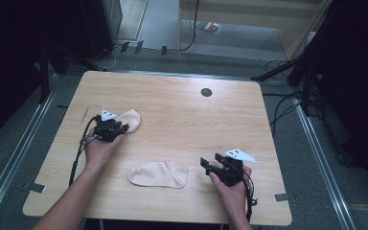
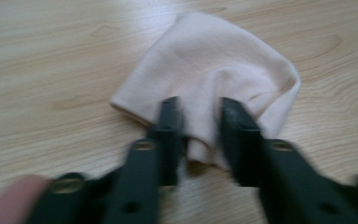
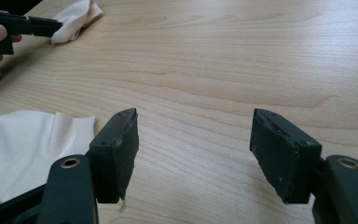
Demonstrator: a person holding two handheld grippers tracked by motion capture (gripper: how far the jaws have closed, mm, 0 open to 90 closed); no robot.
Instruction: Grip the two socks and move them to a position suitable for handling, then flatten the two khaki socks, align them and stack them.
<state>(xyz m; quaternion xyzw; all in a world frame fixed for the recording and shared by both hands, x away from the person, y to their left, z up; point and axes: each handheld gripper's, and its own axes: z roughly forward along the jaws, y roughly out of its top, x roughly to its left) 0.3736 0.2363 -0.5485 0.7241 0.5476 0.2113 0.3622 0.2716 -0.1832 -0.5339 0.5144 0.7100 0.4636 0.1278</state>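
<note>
Two pale pink socks lie on the wooden table (image 1: 187,120). One sock (image 1: 133,118) (image 2: 214,60) is bunched up at the left, and my left gripper (image 1: 122,126) (image 2: 200,109) is shut on a raised fold at its near edge. The right gripper view shows that sock (image 3: 78,15) far off at the tip of the left gripper (image 3: 51,25). The other sock (image 1: 159,174) (image 3: 23,144) lies flat near the front edge. My right gripper (image 1: 212,162) (image 3: 193,126) stands open just right of it, with bare wood between its jaws.
A dark round hole (image 1: 206,92) sits in the tabletop toward the back. Cables (image 1: 280,108) and stand legs lie on the floor to the right of the table, and a dark cabinet (image 1: 100,24) stands behind it at the left.
</note>
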